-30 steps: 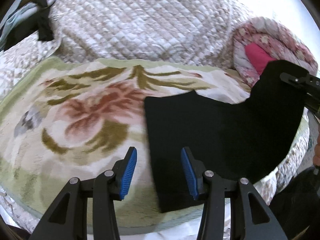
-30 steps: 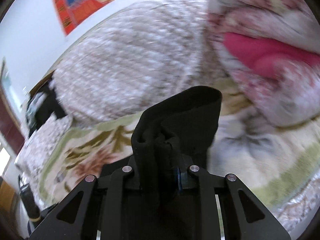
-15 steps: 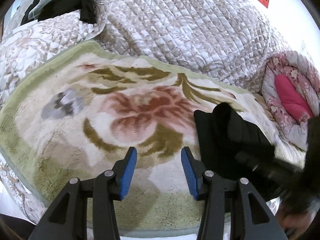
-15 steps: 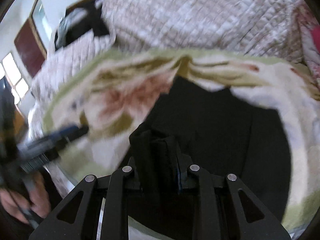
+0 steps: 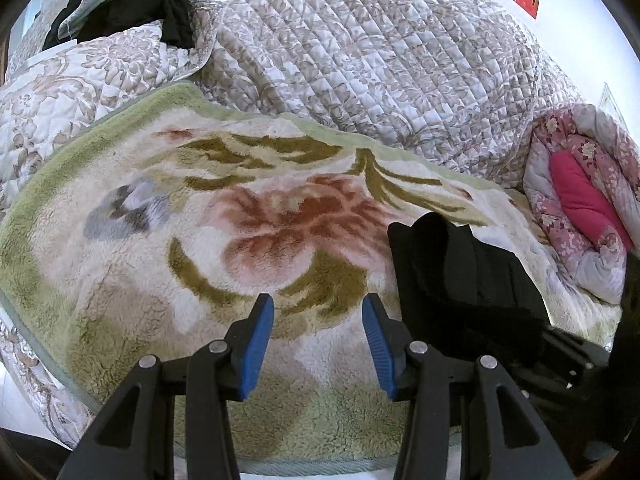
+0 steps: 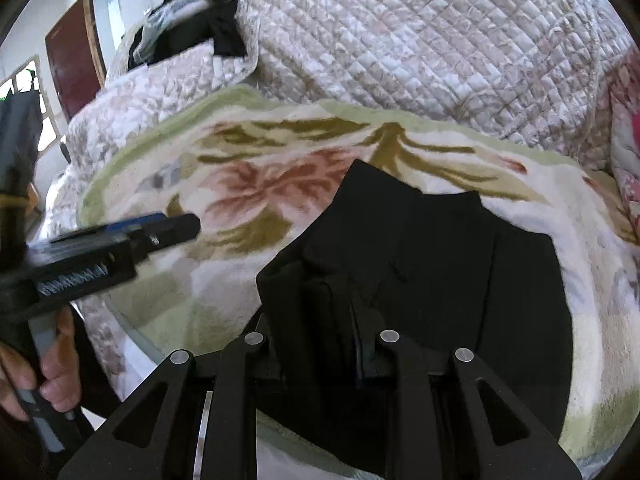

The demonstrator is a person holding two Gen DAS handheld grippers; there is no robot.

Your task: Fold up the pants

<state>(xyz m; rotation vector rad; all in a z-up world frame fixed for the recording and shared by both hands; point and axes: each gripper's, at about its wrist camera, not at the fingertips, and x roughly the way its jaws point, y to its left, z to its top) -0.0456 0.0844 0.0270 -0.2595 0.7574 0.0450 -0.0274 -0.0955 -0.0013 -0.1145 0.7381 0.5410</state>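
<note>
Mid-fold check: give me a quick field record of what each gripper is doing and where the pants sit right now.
left gripper: open, empty, above the floral blanket, left of the pants
right gripper: shut on a bunched edge of the black pants
pants: partly folded, lying on the blanket
behind: quilted bedspread; dark clothes pile
right side: pink floral quilt

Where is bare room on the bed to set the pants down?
The floral fleece blanket lies bare left of the black folded pants, out to its green border. The right part is crowded: the pants, then the pink flowered quilt roll.
</note>
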